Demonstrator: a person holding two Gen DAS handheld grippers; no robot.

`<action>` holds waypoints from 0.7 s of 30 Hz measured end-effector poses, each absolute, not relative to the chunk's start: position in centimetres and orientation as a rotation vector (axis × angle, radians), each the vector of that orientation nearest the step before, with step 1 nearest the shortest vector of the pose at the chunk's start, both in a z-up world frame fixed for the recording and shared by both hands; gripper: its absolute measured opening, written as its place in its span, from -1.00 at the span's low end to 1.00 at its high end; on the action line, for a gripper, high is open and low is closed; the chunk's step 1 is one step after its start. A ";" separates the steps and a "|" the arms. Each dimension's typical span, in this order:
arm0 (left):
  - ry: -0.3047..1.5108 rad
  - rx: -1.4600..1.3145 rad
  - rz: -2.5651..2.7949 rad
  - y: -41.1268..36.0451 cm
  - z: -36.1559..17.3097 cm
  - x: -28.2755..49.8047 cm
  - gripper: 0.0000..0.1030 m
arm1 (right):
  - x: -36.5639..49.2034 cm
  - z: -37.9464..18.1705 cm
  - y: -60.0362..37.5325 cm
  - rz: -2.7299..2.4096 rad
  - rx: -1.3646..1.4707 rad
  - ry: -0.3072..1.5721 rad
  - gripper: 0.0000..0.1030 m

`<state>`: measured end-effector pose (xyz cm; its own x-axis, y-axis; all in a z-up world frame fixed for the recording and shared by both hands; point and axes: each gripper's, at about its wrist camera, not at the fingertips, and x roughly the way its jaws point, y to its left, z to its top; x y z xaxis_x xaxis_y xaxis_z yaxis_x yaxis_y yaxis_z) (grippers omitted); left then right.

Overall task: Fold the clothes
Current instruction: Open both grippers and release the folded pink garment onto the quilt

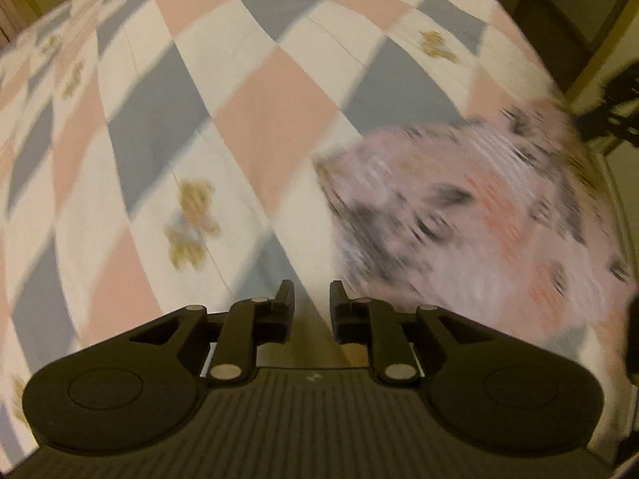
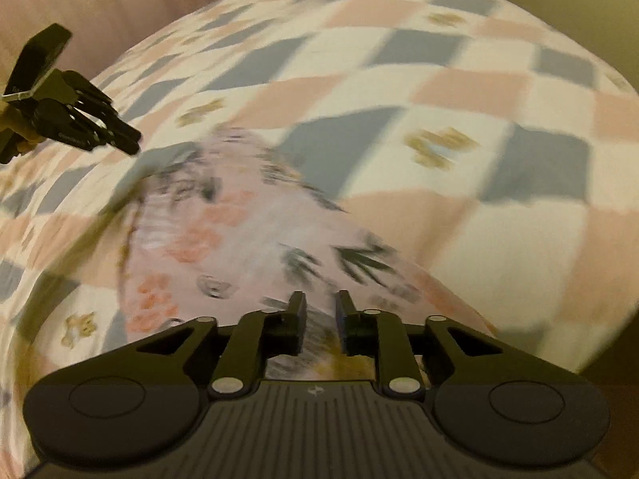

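A pink garment [image 1: 471, 215] with grey leaf and orange flower prints lies bunched on the bed at the right of the left wrist view, smeared by motion. My left gripper [image 1: 312, 299] hovers above the quilt just left of it, open by a narrow gap with nothing between its fingers. In the right wrist view the garment [image 2: 223, 231] spreads under and ahead of my right gripper [image 2: 321, 311], which is open a little, with cloth showing below the gap. The left gripper [image 2: 131, 141] hangs above the garment's far left corner. The right gripper [image 1: 607, 119] shows dark at the far right edge.
A checked quilt [image 1: 259, 119] of pink, grey and white squares with small bear prints covers the bed. A pink curtain or wall [image 2: 120, 8] lies behind the bed. Dark furniture and a wall [image 1: 567, 20] stand past the bed's right edge.
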<state>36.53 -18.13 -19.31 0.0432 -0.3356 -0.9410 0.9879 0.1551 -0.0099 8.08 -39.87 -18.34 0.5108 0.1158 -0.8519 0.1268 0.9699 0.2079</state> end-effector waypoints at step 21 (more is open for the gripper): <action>0.965 0.761 -1.416 -14.4 -24.8 33.3 -0.65 | 11.0 -19.2 -29.7 0.160 0.103 1.145 -0.30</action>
<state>33.28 -14.42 -24.80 -0.0851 -0.4495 -0.8892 0.9920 0.0449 -0.1176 10.96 -29.74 -19.19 0.4030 0.1788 -0.8975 -0.0732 0.9839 0.1631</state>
